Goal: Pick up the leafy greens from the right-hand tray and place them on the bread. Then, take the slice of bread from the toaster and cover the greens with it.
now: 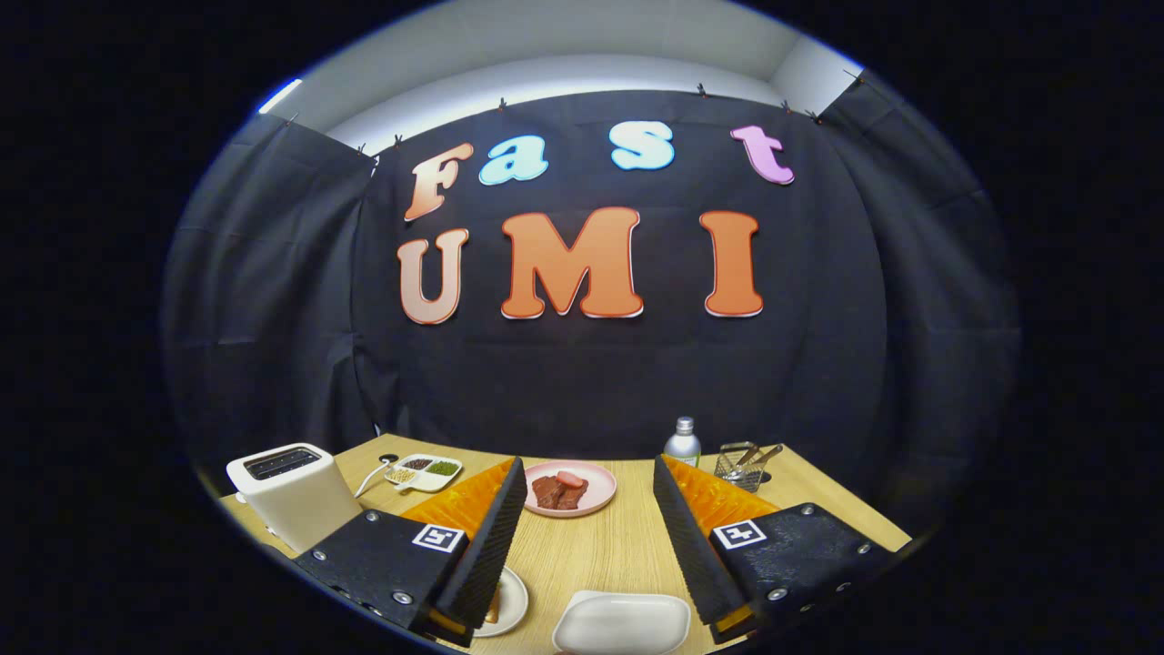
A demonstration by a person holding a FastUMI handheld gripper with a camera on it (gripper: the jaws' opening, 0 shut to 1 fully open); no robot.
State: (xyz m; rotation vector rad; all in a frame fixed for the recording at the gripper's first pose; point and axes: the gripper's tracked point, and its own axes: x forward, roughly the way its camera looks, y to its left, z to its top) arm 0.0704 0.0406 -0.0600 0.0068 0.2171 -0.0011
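Note:
My gripper (589,469) is open and held above the wooden table (600,550), with nothing between its fingers. A white toaster (291,491) stands to the left of the left finger; its top slot looks dark and I cannot tell what is inside. Close under the left finger lies a small white plate (511,600), where a sliver of bread (494,606) peeks out; the finger hides the rest. A white rectangular tray (623,623) sits low between the fingers, and the part I see is bare white.
Beyond the fingertips a pink plate (600,498) holds pieces of meat. A divided white dish (423,471) of beans sits behind the toaster. A small bottle (682,443) and a wire basket (744,464) of utensils stand at the back right.

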